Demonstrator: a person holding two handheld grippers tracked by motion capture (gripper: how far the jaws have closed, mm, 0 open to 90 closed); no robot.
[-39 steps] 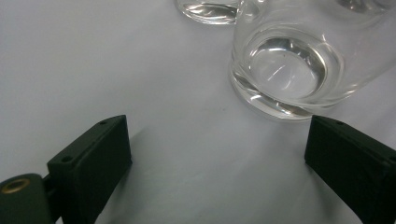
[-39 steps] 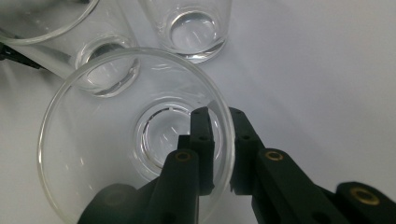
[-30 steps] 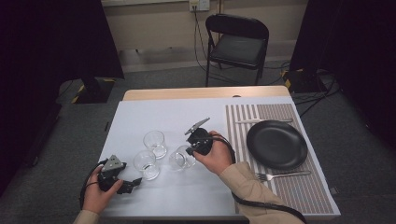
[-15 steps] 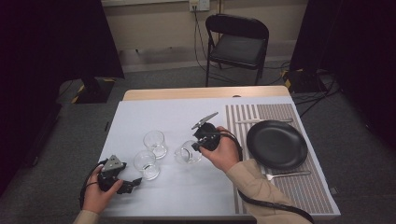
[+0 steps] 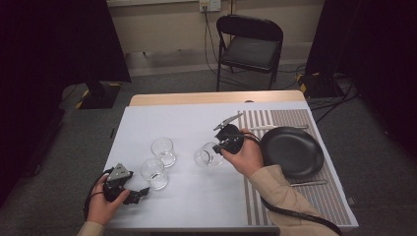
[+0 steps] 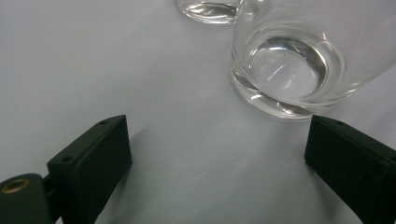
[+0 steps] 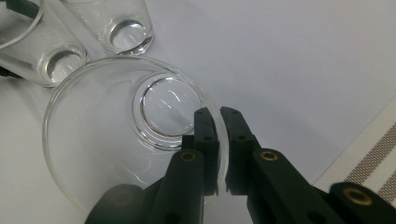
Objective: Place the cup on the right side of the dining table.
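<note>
The table, covered in white, fills the centre of the high view, with a striped placemat and black plate at right. Over the last second the right gripper has travelled from frame centre toward the plate, carrying a clear glass by its rim; its jaws are clamped on the wall of the glass. This indicates transfer toward the place setting. The left gripper rests at lower left, jaws spread wide, beside a second glass; a third glass stands behind.

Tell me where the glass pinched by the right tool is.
High view: the held glass sits mid-table in the right tool, left of the black plate, right of two other glasses.
</note>
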